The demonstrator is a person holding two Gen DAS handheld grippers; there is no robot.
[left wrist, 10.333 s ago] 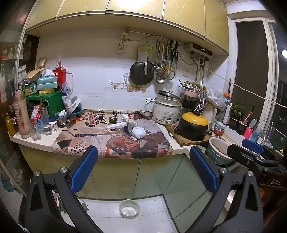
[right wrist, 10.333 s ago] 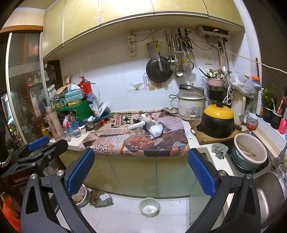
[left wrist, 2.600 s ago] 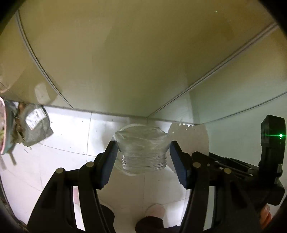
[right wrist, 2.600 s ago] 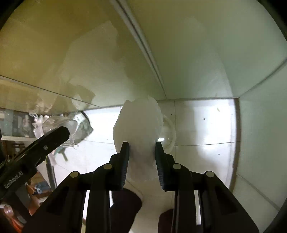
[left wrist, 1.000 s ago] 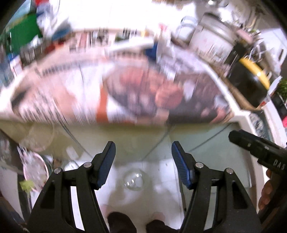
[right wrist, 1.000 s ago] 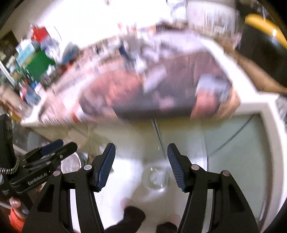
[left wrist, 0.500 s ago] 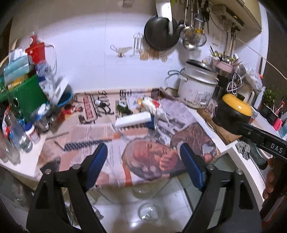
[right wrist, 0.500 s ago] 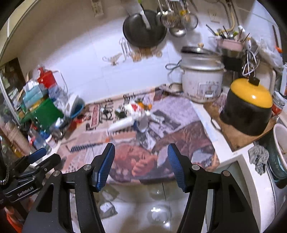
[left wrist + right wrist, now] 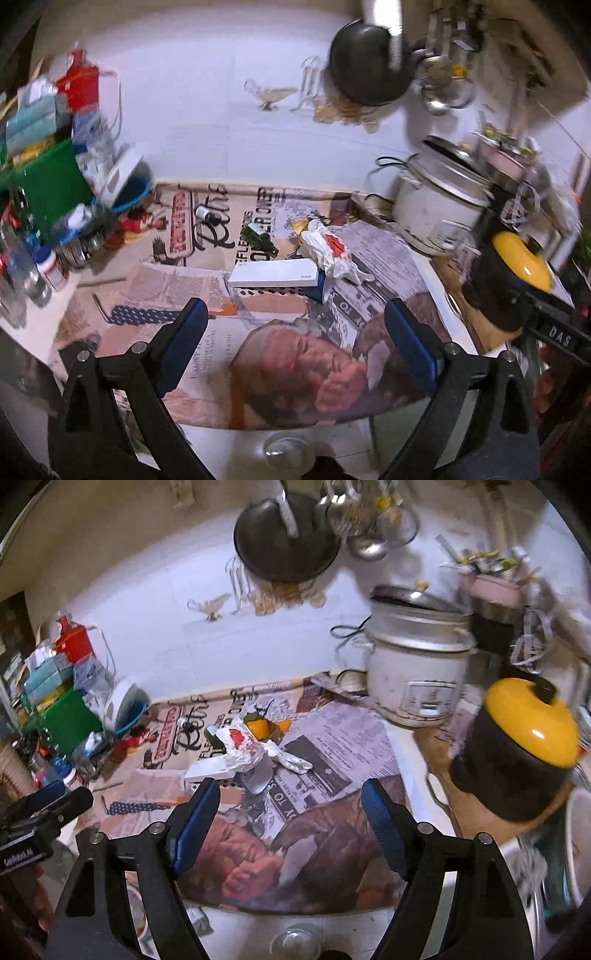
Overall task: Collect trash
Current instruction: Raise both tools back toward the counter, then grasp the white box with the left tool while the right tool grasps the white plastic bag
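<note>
A crumpled white and red plastic wrapper (image 9: 330, 251) lies on the newspaper-covered counter (image 9: 258, 350), next to a flat white box (image 9: 273, 277). It also shows in the right wrist view (image 9: 242, 751), with a tipped white cup (image 9: 258, 775) and orange peel (image 9: 258, 726) beside it. A clear plastic container (image 9: 286, 448) sits on the floor below the counter, also in the right wrist view (image 9: 294, 943). My left gripper (image 9: 295, 332) is open and empty above the counter's front. My right gripper (image 9: 290, 812) is open and empty too.
A white rice cooker (image 9: 413, 675) and a black pot with a yellow lid (image 9: 517, 749) stand at the right. A green box (image 9: 48, 188), bottles and jars crowd the left. A black pan (image 9: 365, 70) and utensils hang on the wall.
Both grippers have moved closer to the counter and the wrapper. Earlier they held a clear container and white trash near the floor; both are now open and empty.
</note>
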